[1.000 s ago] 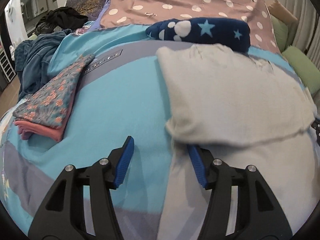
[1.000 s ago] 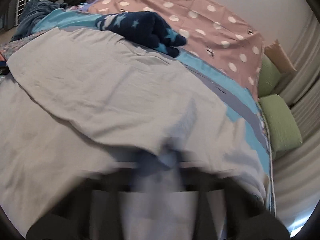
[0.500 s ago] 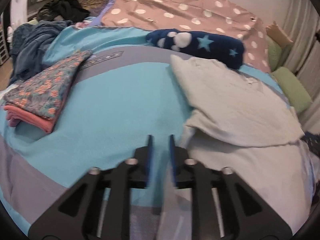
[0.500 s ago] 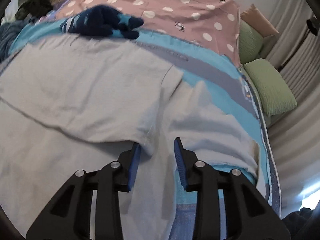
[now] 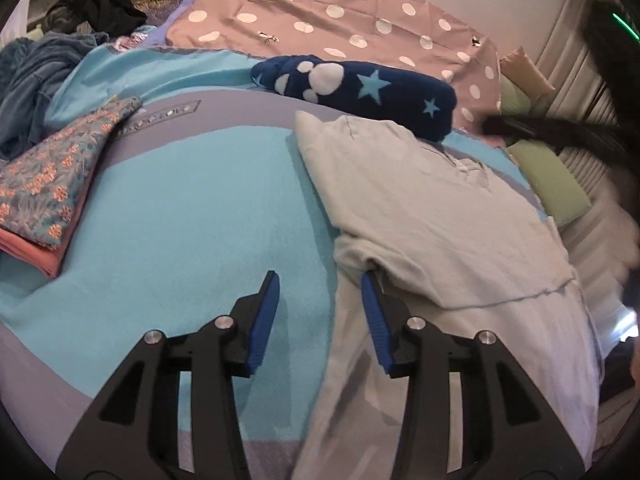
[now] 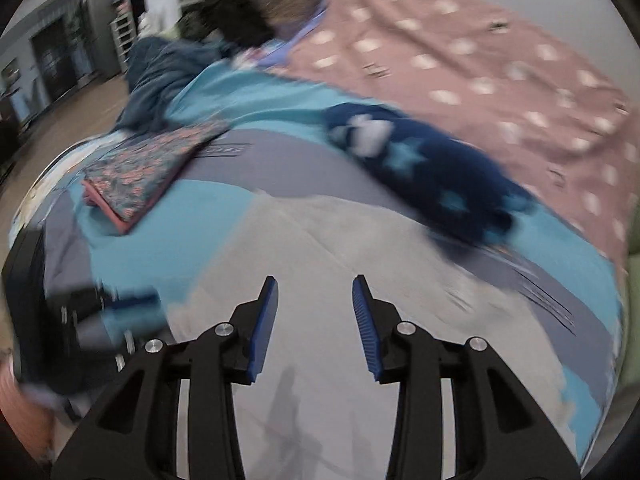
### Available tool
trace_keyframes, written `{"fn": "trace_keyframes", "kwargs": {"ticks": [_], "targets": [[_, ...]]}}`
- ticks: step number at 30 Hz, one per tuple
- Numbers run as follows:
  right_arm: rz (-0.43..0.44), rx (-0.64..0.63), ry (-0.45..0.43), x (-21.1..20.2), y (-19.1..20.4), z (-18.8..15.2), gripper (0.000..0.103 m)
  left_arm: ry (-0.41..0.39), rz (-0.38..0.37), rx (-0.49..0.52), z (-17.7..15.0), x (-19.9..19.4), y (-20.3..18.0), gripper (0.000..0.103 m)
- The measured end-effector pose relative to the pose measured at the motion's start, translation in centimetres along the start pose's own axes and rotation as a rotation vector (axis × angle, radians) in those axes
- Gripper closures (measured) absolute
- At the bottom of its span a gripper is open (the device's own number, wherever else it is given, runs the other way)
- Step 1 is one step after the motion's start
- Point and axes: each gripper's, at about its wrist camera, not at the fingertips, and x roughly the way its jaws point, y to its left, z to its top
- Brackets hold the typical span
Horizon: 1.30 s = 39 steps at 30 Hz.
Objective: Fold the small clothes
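Left gripper: angled downward, jaws parted with nothing between the blue pads; they have just been opening. The right-hand pad's tip lies against cloth.

Right gripper: angled downward, jaws parted and empty; they have just been opening. In the right wrist view the left gripper appears blurred at the lower left edge.

- The left wrist view looks forward and down along its blue-padded fingers, close above the turquoise bedcover.
- The right wrist view also looks down over the bed, somewhat blurred, facing the floor side.
- Both show the grey garment, the navy star blanket, and the floral folded cloth.
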Motion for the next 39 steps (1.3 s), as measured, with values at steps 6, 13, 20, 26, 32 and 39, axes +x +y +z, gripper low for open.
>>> {"fn": "trace_keyframes", "kwargs": {"ticks": [6,13,20,26,32,39], "targets": [[0.048,-0.026,0.112,8.9,3.3,6.6,0.064,0.006,-0.060,0.057,0.3,-0.5,-0.6,0.050],[0.016,-0.008,0.251,14.7,3.9,7.8,0.100,0.031,-0.130,0.001,1.5,1.9,0.8,0.093],[0.088,0.163,0.129,15.1,2.2,9.1,0.102,0.022,-0.044,-0.106,-0.3,1.6,3.1,0.095],[0.151,0.290,0.075,15.7,0.0,7.6,0.096,0.008,0.016,-0.062,-0.6,1.1,2.2,0.092],[0.089,0.201,-0.048,5.4,-3.9,3.0,0.084,-0.020,0.002,-0.107,-1.4,-1.6,3.2,0.091],[-0.009,0.274,-0.019,-0.7,-9.3,-7.7,0.075,-0.002,-0.060,-0.046,4.1,0.9,1.9,0.047]]}}
